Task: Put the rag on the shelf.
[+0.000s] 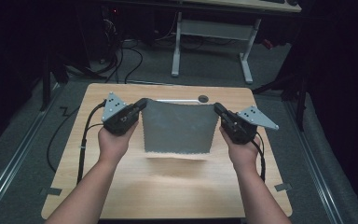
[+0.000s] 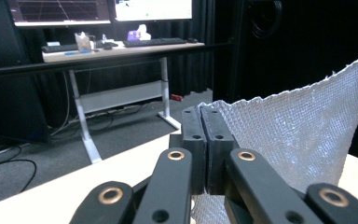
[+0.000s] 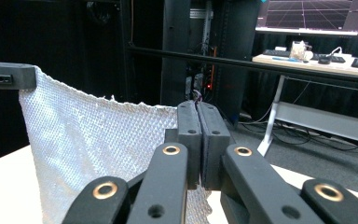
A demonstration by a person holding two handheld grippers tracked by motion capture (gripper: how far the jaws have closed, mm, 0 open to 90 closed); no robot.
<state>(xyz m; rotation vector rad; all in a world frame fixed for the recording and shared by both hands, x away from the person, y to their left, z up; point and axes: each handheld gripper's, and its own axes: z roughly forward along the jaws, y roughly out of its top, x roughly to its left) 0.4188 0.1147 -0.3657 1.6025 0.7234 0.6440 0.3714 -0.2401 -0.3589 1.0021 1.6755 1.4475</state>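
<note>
One grey cloth [image 1: 179, 126], two grippers: left gripper [image 1: 142, 103] and right gripper [image 1: 218, 108] each clamp a top corner, so it hangs roughly square, top edge running left-right over the tabletop [image 1: 168, 186].

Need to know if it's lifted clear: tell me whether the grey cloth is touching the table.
Apart. In the high view the cloth hangs between the left gripper and right gripper, its bottom edge above its shadow on the table.
</note>
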